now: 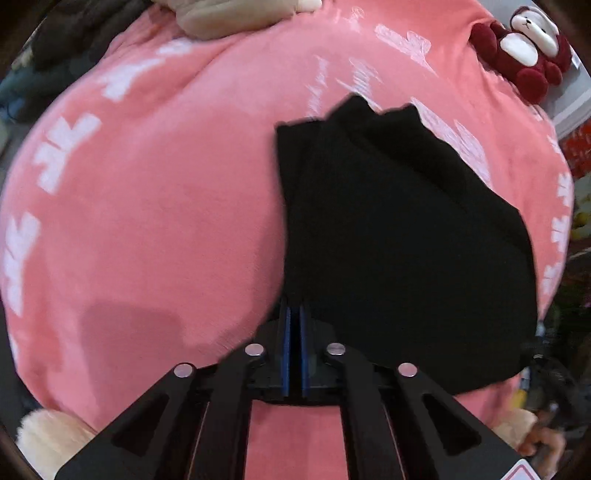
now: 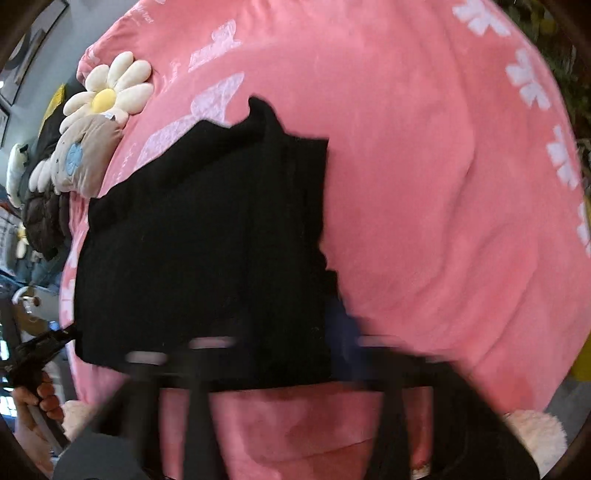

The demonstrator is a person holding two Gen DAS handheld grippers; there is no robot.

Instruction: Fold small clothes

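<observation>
A black garment [image 1: 399, 236] lies folded on the pink blanket [image 1: 155, 206]. In the left wrist view my left gripper [image 1: 294, 314] is shut, its blue pads pressed together right at the garment's near left corner; whether cloth is pinched between them cannot be told. In the right wrist view the same black garment [image 2: 207, 243] covers the left middle of the pink blanket [image 2: 436, 192]. My right gripper [image 2: 332, 350] is blurred by motion at the garment's near right edge, and its jaw state cannot be read.
A red and white plush bear [image 1: 524, 51] sits at the blanket's far right and a beige plush [image 1: 236, 14] at the far edge. A daisy plush [image 2: 107, 92] and a grey cushion [image 2: 81, 158] lie at the blanket's left. A hand with the other gripper's handle [image 2: 33, 373] shows low left.
</observation>
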